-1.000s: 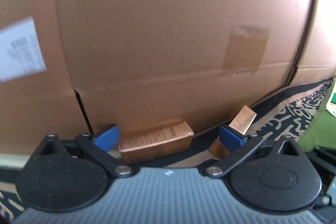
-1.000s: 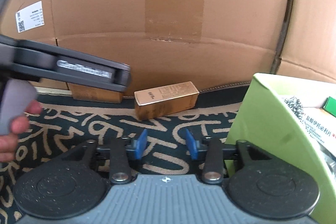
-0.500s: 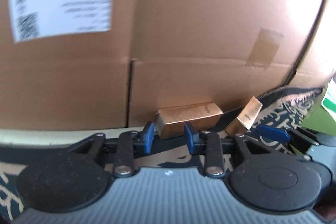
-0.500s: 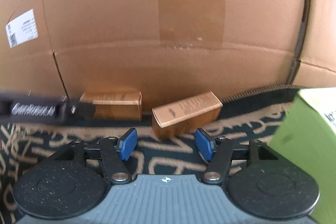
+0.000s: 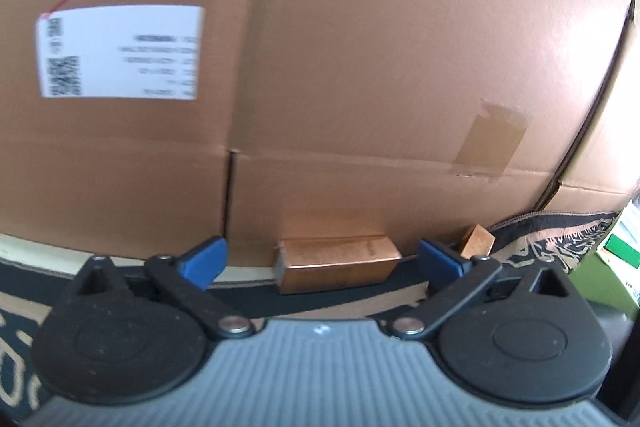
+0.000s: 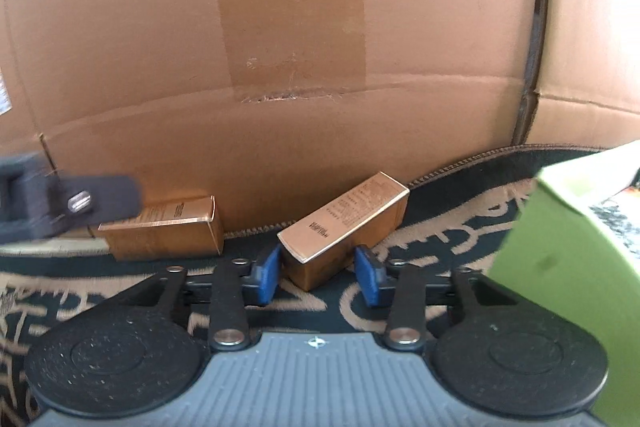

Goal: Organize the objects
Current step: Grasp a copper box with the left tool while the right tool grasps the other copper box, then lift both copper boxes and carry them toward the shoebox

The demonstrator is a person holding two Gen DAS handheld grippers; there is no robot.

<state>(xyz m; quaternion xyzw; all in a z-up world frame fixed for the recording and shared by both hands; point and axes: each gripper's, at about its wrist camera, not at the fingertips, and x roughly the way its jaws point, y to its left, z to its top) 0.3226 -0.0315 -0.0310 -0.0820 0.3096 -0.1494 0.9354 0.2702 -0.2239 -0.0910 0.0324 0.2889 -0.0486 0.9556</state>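
Two small gold boxes lie on a patterned rug (image 6: 460,235) at the foot of a big cardboard carton (image 6: 280,67). One gold box (image 6: 344,211) is angled with its near end between my right gripper's (image 6: 318,273) blue pads. The jaws are closing and the pads touch both its sides. The other gold box (image 6: 168,227) lies flat against the carton. In the left wrist view that flat box (image 5: 338,259) sits ahead between the left gripper's (image 5: 322,261) wide, still opening jaws, untouched. The angled box (image 5: 476,239) peeks out at the right.
A green box (image 6: 568,267) stands close at the right, also at the left wrist view's right edge (image 5: 616,255). The carton (image 5: 360,67) walls off the back and bears a white shipping label (image 5: 120,51). The left gripper's body (image 6: 68,203) shows blurred at the left.
My left jaws narrowed half a second ago and have spread wide again. My right jaws widened, then came in around the angled box's near end, which has turned toward me.
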